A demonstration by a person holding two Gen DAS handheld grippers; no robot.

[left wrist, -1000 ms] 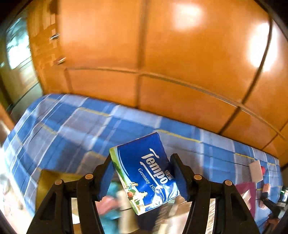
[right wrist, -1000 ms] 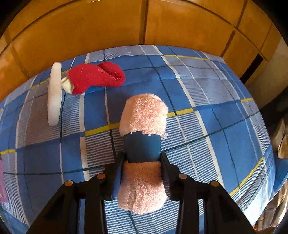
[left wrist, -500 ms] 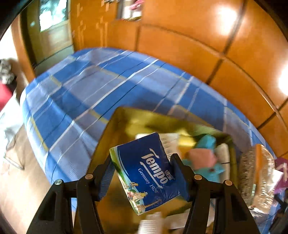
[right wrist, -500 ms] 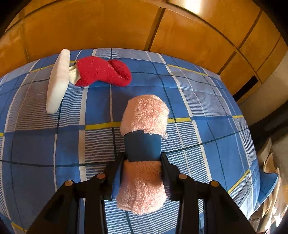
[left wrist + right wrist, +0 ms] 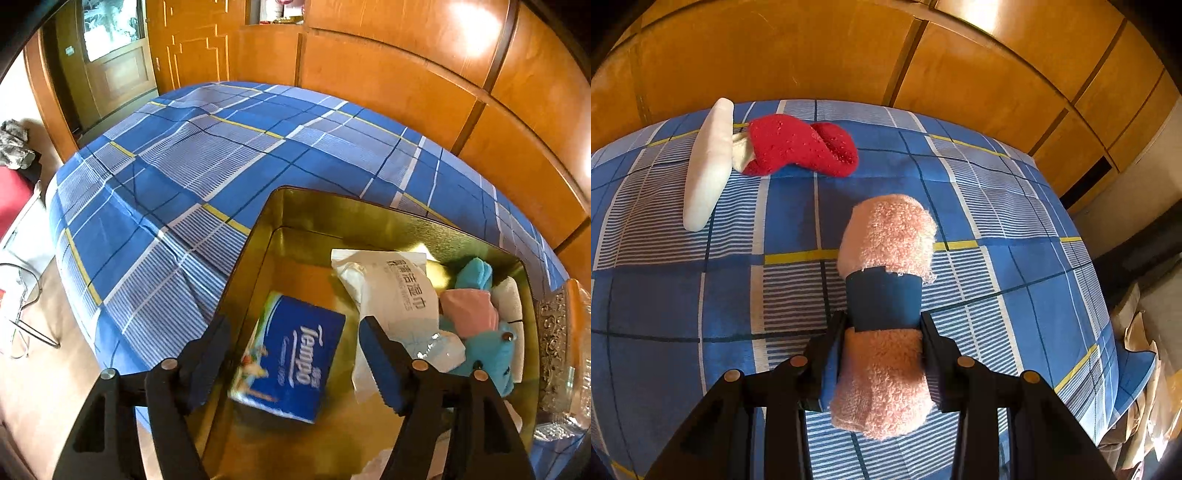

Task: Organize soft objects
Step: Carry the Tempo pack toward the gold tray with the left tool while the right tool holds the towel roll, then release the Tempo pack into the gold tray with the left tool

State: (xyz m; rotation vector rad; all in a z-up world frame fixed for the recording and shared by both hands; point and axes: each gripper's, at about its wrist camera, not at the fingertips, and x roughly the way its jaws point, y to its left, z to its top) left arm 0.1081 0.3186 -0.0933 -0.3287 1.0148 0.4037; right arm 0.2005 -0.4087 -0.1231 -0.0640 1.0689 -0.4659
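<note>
In the left wrist view my left gripper [image 5: 295, 339] is open above a gold tin box [image 5: 258, 236]. A blue Tempo tissue pack [image 5: 288, 362] lies loose inside the box, below the jaws. Beside it lie a white wet-wipes pack [image 5: 391, 288] and a turquoise and pink plush toy [image 5: 472, 317]. In the right wrist view my right gripper [image 5: 882, 332] is shut on a rolled pink towel [image 5: 886, 243] with a dark blue band, held above the bed. A red sock [image 5: 798, 147] and a white soft piece [image 5: 709, 162] lie on the bed beyond it.
The bed has a blue plaid sheet [image 5: 177, 170] and wooden panelling [image 5: 406, 81] behind it. A clear plastic bag with a patterned item [image 5: 561, 354] sits right of the box. The bed's left edge drops to the floor [image 5: 33, 295].
My left gripper swung over the gold box, opened and let go of the Tempo pack, which now lies in the box. My right gripper still holds the pink towel and shifted slightly.
</note>
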